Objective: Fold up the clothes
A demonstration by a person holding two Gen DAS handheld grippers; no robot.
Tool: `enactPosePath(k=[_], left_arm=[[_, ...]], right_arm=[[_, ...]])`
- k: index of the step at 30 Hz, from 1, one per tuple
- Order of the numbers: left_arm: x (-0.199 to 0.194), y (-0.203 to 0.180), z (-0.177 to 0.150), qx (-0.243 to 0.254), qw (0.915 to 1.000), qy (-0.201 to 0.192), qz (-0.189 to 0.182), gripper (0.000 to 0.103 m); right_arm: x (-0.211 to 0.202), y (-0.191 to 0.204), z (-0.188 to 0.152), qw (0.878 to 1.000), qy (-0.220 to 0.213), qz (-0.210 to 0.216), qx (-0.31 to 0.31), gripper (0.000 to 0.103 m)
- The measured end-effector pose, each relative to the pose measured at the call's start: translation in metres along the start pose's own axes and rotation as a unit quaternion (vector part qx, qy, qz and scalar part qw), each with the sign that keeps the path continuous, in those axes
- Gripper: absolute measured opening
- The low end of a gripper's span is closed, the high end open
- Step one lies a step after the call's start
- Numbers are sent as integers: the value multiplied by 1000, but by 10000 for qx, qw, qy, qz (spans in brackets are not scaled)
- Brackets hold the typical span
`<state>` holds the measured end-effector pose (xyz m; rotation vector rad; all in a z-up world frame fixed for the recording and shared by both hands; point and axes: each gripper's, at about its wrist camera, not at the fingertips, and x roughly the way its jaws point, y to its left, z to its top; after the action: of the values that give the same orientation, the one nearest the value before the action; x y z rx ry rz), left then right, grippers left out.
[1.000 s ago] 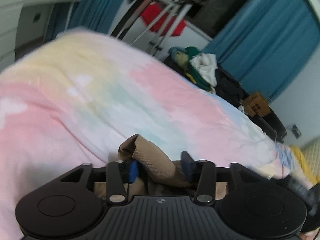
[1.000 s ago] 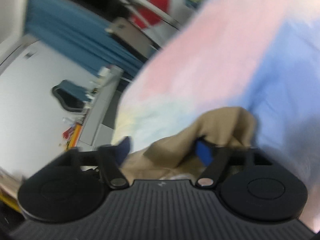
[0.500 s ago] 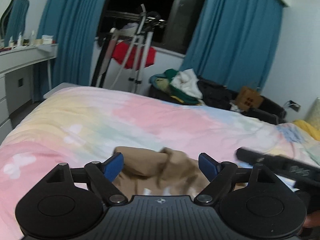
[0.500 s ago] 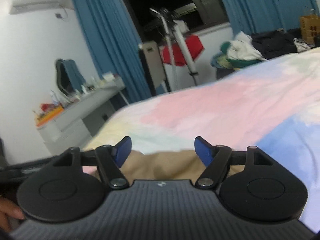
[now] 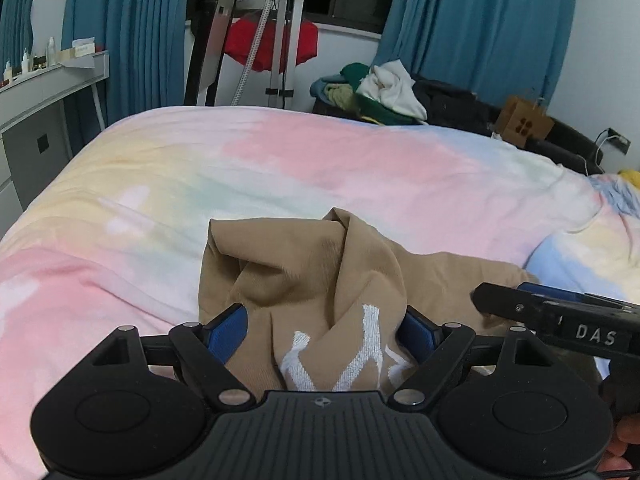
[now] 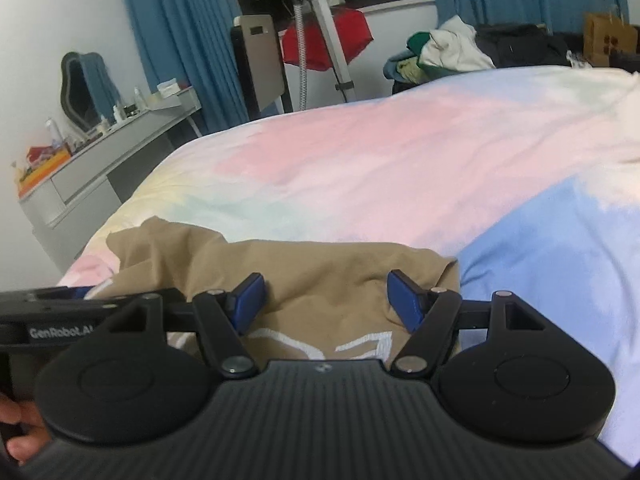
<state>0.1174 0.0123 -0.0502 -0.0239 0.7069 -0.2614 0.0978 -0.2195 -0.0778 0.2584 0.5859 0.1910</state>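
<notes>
A tan garment (image 5: pixel 304 276) with white embroidered lettering lies crumpled on the pastel tie-dye bed cover (image 5: pixel 320 168). My left gripper (image 5: pixel 324 328) is open, its blue pads on either side of a raised fold of the cloth. My right gripper (image 6: pixel 326 296) is open just over the garment (image 6: pixel 320 264), near its right edge. The right gripper also shows at the right of the left wrist view (image 5: pixel 560 316), and the left gripper at the left of the right wrist view (image 6: pixel 72 312).
A pile of clothes (image 5: pixel 380 92) sits beyond the far edge of the bed. A metal stand with a red cloth (image 5: pixel 272 44) stands before blue curtains. A grey dresser (image 6: pixel 100 168) stands left of the bed. A cardboard box (image 5: pixel 524 124) sits far right.
Both grippers have let go of the garment and opened. The cloth dropped onto the bed, and both views levelled out and steadied.
</notes>
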Motion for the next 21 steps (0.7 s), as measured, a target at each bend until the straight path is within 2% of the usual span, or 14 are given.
enactPosePath(k=[5,9,14,21], left_arm=[[-20,-7,-2,153,9994,-139,295,83],[-54,-21,-9,449,9965,-372,604,83],[-85,-27,-16,435,9963,-519,529,83],[-90,-26,-20,358,9972,-432,496,83]], right_arm=[[-19,11,5,10000,-41,-11,-28,70],[-45,18,5,10000,-52,-23,-22,70],[-68,26,-3,9998,34,-138,-164,70],[-73,33,-1,9995,72,-105,-272,70]])
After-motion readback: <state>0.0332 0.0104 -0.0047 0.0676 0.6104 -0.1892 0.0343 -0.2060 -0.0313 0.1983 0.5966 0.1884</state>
